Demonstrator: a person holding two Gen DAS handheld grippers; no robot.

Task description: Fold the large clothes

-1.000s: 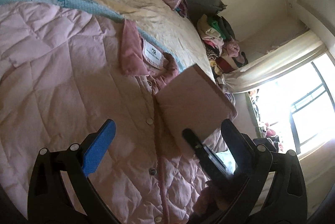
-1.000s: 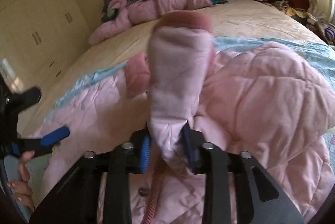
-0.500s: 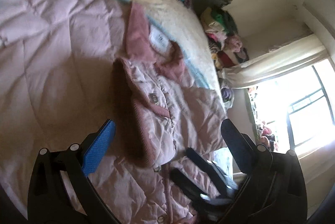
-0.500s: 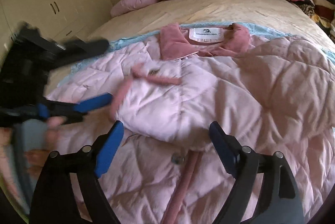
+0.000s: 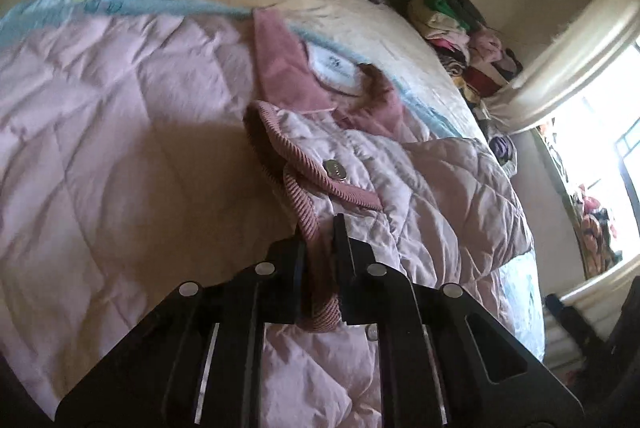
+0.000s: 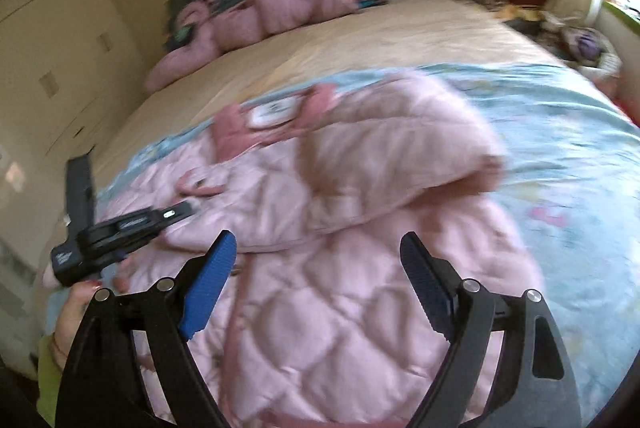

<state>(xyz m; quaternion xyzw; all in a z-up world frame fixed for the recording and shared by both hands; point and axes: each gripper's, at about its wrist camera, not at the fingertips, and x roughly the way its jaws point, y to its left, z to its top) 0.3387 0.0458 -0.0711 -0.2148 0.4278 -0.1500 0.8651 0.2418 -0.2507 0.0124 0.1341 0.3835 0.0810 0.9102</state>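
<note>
Pink quilted coat [image 5: 132, 132], lying spread on the bed [image 6: 360, 40] with its sleeve already folded across the chest: the corded cuff [image 5: 310, 228], released by the right gripper [image 6: 316, 268], now gaping, is being pinched in the newly clenched left gripper [image 5: 320, 244], the fold being carried on.

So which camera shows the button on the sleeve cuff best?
The left wrist view: the metal cuff button sits sharp on the ribbed cuff, just beyond the left hand-held gripper shut on that trim. In the right wrist view the button is a small, motion-blurred speck.
</note>
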